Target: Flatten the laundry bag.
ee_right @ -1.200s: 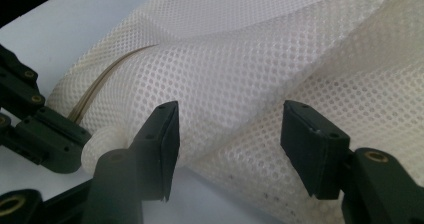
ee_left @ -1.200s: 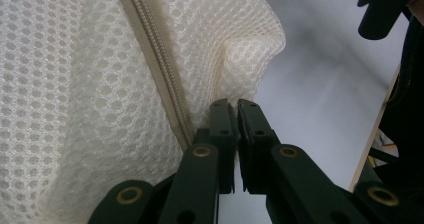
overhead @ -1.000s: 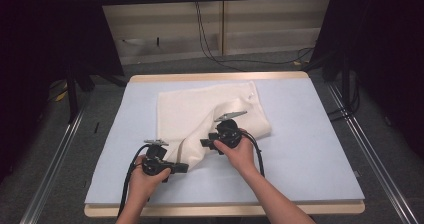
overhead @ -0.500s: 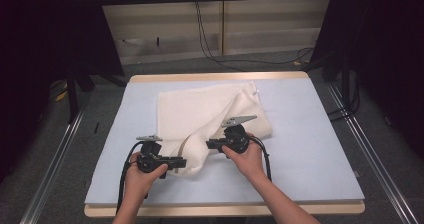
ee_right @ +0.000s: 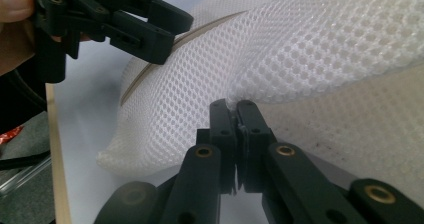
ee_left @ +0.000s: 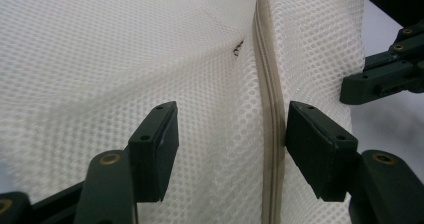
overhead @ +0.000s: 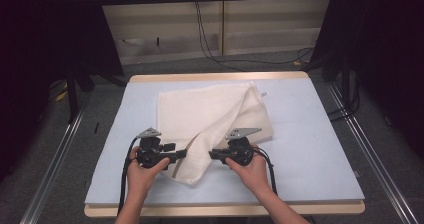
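Note:
A white mesh bag point(overhead: 210, 109) lies on the table with one corner folded over toward the near edge. Its beige zipper point(ee_left: 267, 109) runs along the fold. My left gripper point(overhead: 182, 154) stands open at the fold's left side. In the left gripper view its jaws point(ee_left: 232, 149) straddle the mesh and the zipper without closing on them. My right gripper point(overhead: 212, 155) faces it from the right and is shut on the mesh edge point(ee_right: 234, 114). The left gripper point(ee_right: 150, 29) appears at the upper left of the right gripper view, against the zipper.
A pale blue mat point(overhead: 310, 134) covers the table, with a wooden edge point(overhead: 225, 209) at the front. Bare mat lies on both sides of the bag. Metal rails point(overhead: 370, 149) flank the table, and cables point(overhead: 210, 39) trail across the floor behind.
My right gripper has moved toward the near edge, pulling the folded corner of the mesh bag with it. The left gripper has shifted slightly forward to meet the fold.

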The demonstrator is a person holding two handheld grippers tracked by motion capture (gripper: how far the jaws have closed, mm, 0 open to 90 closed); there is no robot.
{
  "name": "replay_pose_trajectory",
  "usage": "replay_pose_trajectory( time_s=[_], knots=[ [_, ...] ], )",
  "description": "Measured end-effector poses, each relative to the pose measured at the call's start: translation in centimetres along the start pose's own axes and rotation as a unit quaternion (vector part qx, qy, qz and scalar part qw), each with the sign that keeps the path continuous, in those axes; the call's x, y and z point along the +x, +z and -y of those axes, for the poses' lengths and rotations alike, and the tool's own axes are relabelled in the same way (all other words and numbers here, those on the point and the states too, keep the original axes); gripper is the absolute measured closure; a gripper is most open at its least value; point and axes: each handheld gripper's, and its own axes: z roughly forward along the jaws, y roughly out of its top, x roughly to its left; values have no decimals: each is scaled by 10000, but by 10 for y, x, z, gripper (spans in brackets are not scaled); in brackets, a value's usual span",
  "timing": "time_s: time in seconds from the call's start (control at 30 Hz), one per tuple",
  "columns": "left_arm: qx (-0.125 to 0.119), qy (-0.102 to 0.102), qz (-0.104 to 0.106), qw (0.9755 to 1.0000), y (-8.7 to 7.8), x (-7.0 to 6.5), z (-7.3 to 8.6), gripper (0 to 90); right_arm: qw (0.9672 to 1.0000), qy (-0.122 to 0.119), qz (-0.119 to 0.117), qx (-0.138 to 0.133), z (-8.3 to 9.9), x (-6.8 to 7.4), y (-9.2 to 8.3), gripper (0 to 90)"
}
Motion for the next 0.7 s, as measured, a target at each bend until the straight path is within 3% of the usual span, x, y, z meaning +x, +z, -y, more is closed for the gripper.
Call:
replay_pose_trajectory(
  time_s=[0.2,0.27,0.3,0.47,0.6,0.7],
  knots=[
    [262,60,298,9992,17,-4,1,355,9999,-120,22,12,4,3,-4,872],
    [426,26,337,9985,19,-6,2,420,9999,-146,22,13,5,4,-4,870],
    [580,4,366,9976,20,-7,1,487,9998,-181,19,24,5,5,-5,868],
    [874,26,474,9950,22,-10,2,750,9997,-213,61,136,10,9,-3,856],
    [924,-7,486,9945,21,-10,2,788,9992,-261,184,224,12,8,-4,788],
    [955,76,485,9942,21,-10,2,788,9990,-284,292,200,13,3,-13,728]
  ],
)
